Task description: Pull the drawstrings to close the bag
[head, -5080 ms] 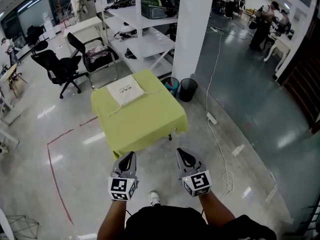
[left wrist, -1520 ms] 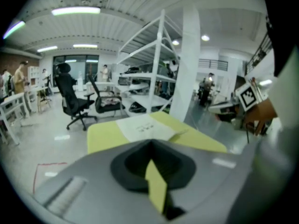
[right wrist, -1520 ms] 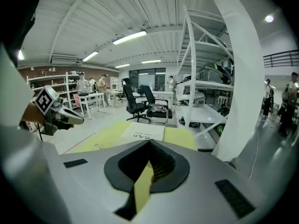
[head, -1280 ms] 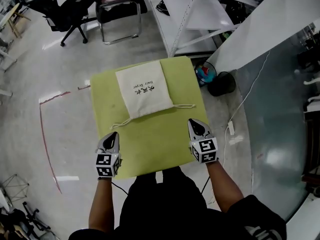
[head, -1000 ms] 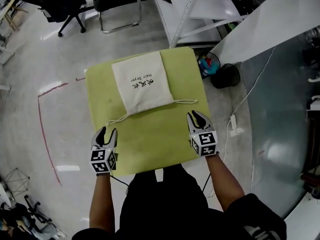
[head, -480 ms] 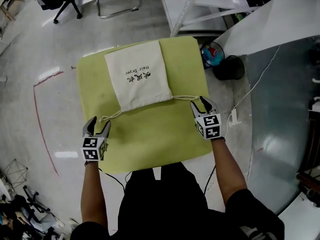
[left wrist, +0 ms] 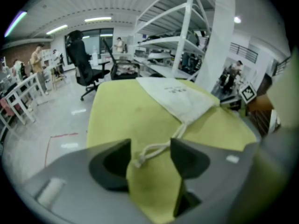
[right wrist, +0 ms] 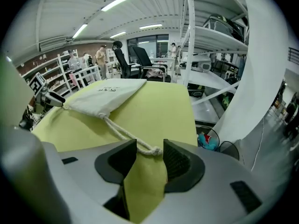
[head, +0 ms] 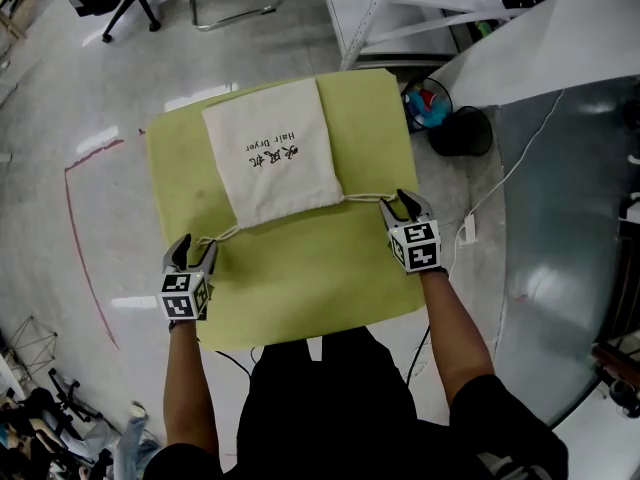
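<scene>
A cream drawstring bag (head: 270, 153) with dark print lies flat on the yellow-green table (head: 300, 278), mouth toward me. Its left drawstring (head: 222, 235) runs to my left gripper (head: 194, 251). In the left gripper view that gripper (left wrist: 149, 155) is open, and the string's knotted end (left wrist: 138, 161) lies loose between the jaws. The right drawstring (head: 365, 197) reaches my right gripper (head: 397, 204). In the right gripper view that gripper (right wrist: 150, 155) is also open, its jaws either side of the knot (right wrist: 154, 150) without pressing it.
A black bin (head: 462, 133) and a second bin with coloured contents (head: 428, 103) stand off the table's far right corner. White shelving (head: 400, 8) stands behind, a white cable (head: 520, 158) crosses the floor at right, and a red tape line (head: 75, 258) marks the floor at left.
Both grippers have moved forward over the table to the drawstring ends, the left one out to the left edge. Their jaws stand wider than a second ago.
</scene>
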Available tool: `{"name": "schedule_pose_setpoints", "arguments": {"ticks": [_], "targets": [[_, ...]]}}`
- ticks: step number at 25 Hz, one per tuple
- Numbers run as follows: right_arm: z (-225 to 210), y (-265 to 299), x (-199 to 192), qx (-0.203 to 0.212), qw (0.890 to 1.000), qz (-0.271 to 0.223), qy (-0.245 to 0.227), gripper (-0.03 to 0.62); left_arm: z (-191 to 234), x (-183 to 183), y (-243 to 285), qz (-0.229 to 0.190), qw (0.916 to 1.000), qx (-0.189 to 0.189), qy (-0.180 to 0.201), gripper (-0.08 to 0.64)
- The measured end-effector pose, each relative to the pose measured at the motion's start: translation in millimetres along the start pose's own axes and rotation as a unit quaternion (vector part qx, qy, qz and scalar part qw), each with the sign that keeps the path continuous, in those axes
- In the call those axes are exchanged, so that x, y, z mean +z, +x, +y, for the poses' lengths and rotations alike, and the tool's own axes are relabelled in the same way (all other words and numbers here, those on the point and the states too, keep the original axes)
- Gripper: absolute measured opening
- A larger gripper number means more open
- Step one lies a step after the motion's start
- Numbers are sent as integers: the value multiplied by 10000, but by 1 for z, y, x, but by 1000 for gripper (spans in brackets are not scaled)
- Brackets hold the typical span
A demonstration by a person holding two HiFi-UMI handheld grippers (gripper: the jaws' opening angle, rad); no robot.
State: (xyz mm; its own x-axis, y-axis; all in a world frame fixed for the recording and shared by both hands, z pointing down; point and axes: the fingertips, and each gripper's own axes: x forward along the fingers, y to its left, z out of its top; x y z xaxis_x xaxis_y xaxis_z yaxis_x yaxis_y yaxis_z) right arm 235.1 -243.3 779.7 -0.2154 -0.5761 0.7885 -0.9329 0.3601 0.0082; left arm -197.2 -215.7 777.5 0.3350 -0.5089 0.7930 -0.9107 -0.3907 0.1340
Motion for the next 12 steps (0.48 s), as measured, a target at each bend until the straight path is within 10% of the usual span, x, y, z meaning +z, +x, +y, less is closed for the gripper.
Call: {"name": "schedule_pose_setpoints", "arguments": {"ticks": [12], "targets": [[3, 0, -1, -98, 9997, 19, 228, 127, -2, -5, 12, 16, 9995, 218, -232, 264]]}}
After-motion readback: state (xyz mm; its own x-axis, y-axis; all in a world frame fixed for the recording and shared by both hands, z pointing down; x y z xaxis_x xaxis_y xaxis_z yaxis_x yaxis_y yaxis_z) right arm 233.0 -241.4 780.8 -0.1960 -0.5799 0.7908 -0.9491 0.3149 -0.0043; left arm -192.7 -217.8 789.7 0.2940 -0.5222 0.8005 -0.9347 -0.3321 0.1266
